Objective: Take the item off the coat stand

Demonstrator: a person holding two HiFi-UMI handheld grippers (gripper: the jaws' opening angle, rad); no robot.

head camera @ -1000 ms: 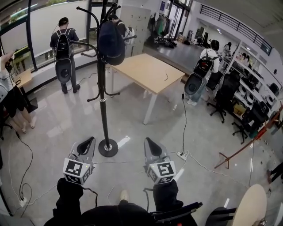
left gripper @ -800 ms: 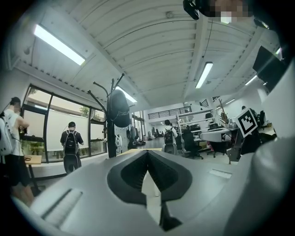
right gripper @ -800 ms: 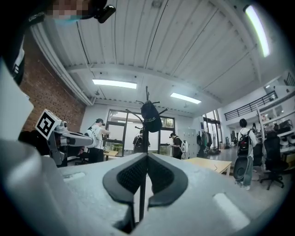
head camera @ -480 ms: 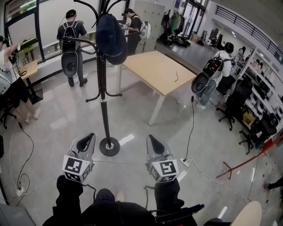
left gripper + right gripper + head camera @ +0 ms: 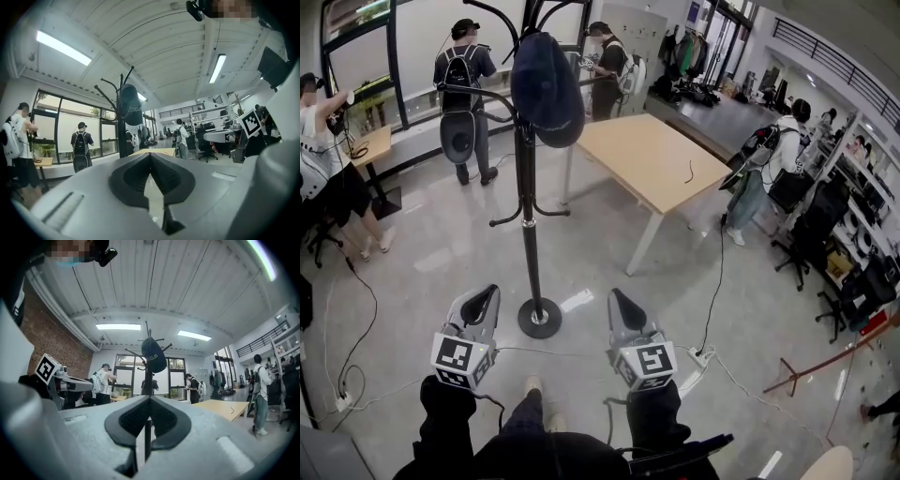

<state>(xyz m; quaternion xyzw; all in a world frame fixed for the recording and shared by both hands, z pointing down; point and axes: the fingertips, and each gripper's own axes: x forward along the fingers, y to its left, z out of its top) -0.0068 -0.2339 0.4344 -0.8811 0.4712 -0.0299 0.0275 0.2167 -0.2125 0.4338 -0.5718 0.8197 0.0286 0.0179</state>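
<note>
Head view: dark cap hangs on coat stand.

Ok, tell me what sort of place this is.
Likely an open-plan office or lab workspace: a long wooden table, black office chairs beside cluttered shelving, and a coat stand holding a dark cap.

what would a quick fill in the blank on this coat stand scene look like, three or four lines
1. The dark cap hangs near the ____ of the coat stand.
2. In the head view the wooden table lies to the stand's ____.
3. The jaws of the left gripper and right gripper are both ____.
4. The cap is touched by ____ gripper.
Missing words: top; right; shut; neither
</note>
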